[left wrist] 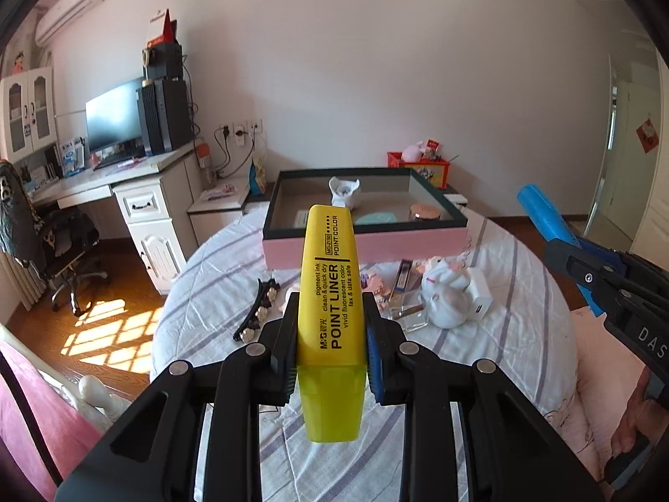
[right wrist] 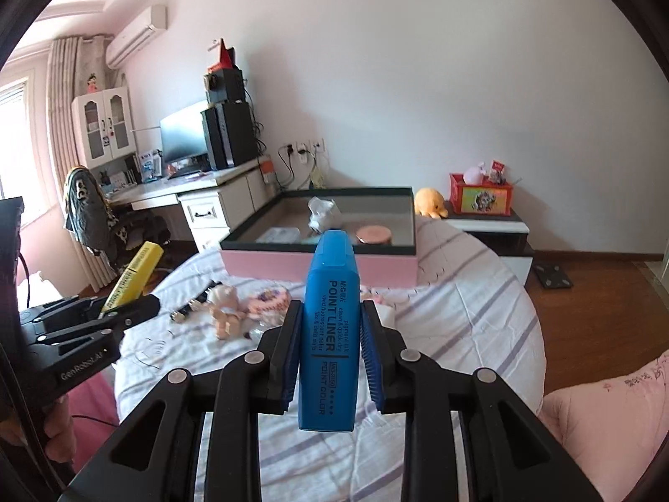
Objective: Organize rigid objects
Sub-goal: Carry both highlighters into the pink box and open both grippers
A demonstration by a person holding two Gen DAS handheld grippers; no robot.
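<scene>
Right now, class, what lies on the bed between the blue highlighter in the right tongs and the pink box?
In the right wrist view, only striped sheet shows between the blue highlighter and pink box.

My left jaws grip one highlighter [left wrist: 328, 293], my right another highlighter [right wrist: 330, 334], both above the bed [right wrist: 460, 313]. Ahead on the bed sits the box [left wrist: 363, 242], figurine [left wrist: 343, 192] inside; hair clip [left wrist: 255, 313] lies left.
</scene>
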